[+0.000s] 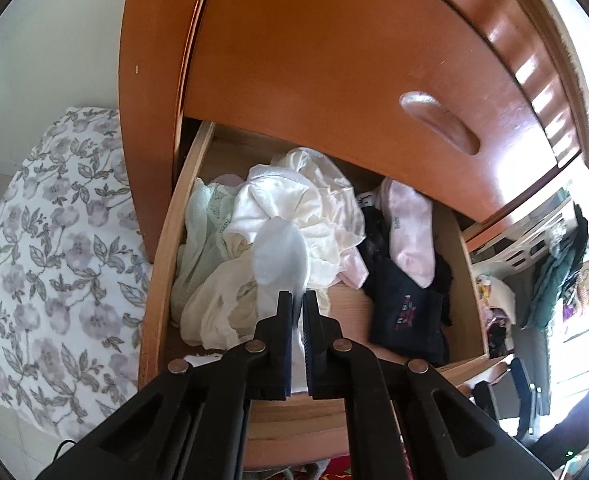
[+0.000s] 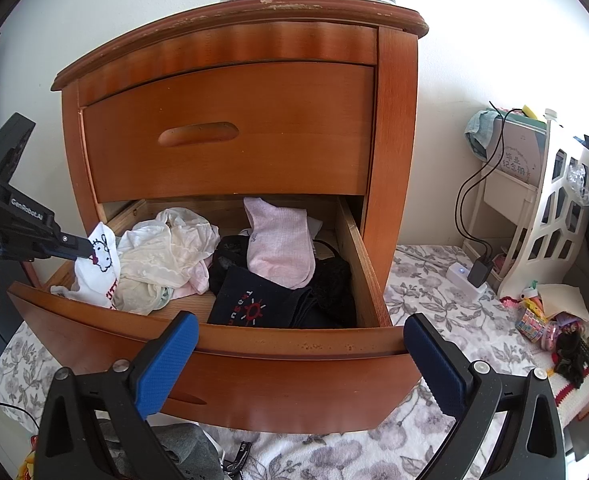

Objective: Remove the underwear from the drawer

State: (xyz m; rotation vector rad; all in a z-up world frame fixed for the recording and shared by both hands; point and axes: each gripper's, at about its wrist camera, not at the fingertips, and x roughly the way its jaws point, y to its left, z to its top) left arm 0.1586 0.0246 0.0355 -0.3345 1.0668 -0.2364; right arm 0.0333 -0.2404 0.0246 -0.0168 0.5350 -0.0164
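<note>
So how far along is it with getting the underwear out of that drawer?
Done: the lower drawer is pulled open. In hand: the left gripper, jaws shut, pinches a white cartoon-print garment at the drawer's left end, part of it draped over the front edge. Left: lifting it fully clear; the pale heap is still inside. The right gripper waits open in front of the drawer.

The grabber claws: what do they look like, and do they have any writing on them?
Both are black plastic claws with round silver rivets at the joints. The right gripper has bumpy blue rubber finger pads. The left gripper has dark navy pads, and the right wrist view shows white "GenRobot.AI" lettering on its side.
</note>
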